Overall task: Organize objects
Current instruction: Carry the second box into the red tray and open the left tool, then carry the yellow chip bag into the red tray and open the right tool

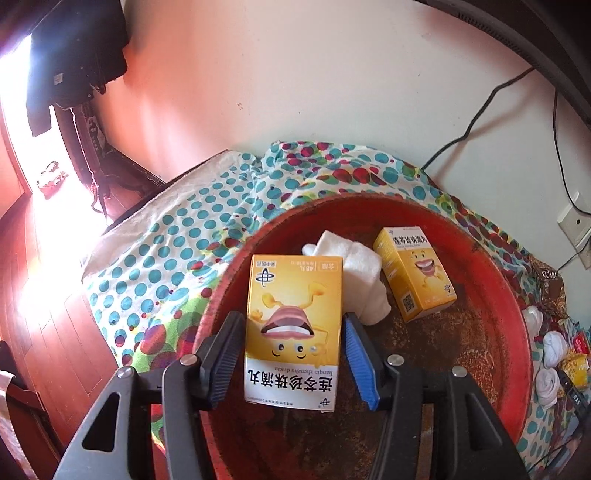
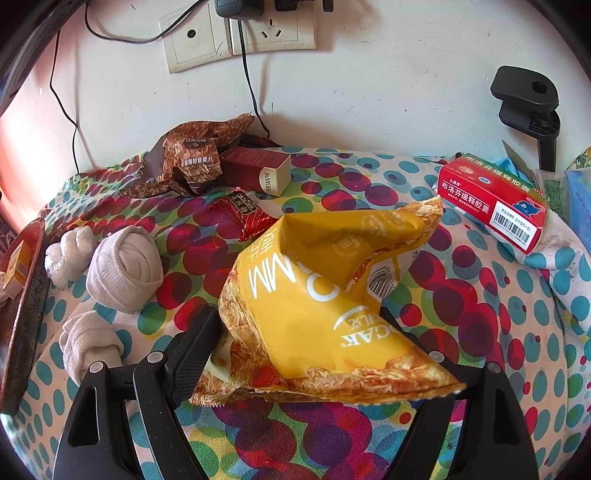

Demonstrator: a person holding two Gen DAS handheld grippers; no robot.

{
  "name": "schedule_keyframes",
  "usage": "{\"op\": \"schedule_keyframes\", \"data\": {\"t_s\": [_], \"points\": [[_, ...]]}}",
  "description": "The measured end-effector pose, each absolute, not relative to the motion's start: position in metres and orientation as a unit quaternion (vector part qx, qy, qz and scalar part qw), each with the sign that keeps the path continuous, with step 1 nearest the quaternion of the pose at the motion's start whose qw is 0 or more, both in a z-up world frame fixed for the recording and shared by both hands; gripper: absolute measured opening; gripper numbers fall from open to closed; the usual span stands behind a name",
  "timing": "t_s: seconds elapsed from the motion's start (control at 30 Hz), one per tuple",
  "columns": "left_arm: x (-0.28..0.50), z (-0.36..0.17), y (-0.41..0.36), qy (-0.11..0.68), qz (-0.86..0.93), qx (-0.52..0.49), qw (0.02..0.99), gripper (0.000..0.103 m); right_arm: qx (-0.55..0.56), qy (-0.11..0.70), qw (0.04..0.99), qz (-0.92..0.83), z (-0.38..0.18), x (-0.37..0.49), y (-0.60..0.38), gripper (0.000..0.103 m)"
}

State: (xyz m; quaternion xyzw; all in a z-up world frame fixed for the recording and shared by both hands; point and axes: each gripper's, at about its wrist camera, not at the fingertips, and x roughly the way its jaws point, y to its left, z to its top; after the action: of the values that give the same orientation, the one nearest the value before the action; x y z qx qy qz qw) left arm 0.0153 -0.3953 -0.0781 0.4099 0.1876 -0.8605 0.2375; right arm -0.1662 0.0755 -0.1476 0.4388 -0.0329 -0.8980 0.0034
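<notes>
My left gripper point(image 1: 291, 354) is shut on a yellow medicine box point(image 1: 293, 328) with a cartoon mouth, held over the red round tray point(image 1: 517, 295). In the tray lie a second yellow box point(image 1: 413, 271) and a white rolled cloth point(image 1: 354, 273). My right gripper point(image 2: 306, 343) is shut on a crumpled yellow snack bag point(image 2: 317, 295) above the dotted cloth point(image 2: 480, 295). Its right finger is hidden by the bag.
Three rolled white socks point(image 2: 125, 266) lie left of the bag beside the tray's edge point(image 2: 26, 295). A red foil packet point(image 2: 245, 216), a brown bag point(image 2: 195, 155), a dark red box point(image 2: 258, 170) and a red medicine box point(image 2: 491, 201) lie further back. Wall sockets point(image 2: 236, 33) with cables are behind.
</notes>
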Motion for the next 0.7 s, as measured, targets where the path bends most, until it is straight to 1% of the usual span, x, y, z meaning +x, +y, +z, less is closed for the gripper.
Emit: {"op": "schedule_keyframes", "data": {"t_s": [0.17,0.3,0.33,0.37,0.43,0.53,0.7], "points": [[0.022,-0.059,-0.392,0.183,-0.874,0.380,0.242,0.056,0.438,-0.033,0.004,-0.898,-0.147,-0.165,0.082,0.082],[0.026,-0.040,-0.379,0.198,-0.891,0.343,0.222,0.056,0.437,-0.031,0.002,-0.899,-0.145,-0.163,0.087,0.080],[0.025,-0.035,-0.374,0.199,-0.895,0.338,0.211,0.057,0.437,-0.031,0.002,-0.899,-0.145,-0.165,0.083,0.080],[0.024,-0.032,-0.367,0.195,-0.900,0.335,0.200,0.064,0.437,-0.031,0.002,-0.899,-0.146,-0.169,0.077,0.080],[0.020,-0.026,-0.347,0.179,-0.910,0.330,0.177,0.066,0.437,-0.035,-0.007,-0.899,-0.145,-0.170,0.076,0.080],[0.012,-0.025,-0.318,0.154,-0.918,0.337,0.143,0.067,0.436,-0.038,-0.023,-0.899,-0.144,-0.168,0.080,0.079],[0.003,-0.038,-0.285,0.157,-0.915,0.361,0.090,0.067,0.432,-0.046,-0.039,-0.900,-0.145,-0.164,0.089,0.078]]}}
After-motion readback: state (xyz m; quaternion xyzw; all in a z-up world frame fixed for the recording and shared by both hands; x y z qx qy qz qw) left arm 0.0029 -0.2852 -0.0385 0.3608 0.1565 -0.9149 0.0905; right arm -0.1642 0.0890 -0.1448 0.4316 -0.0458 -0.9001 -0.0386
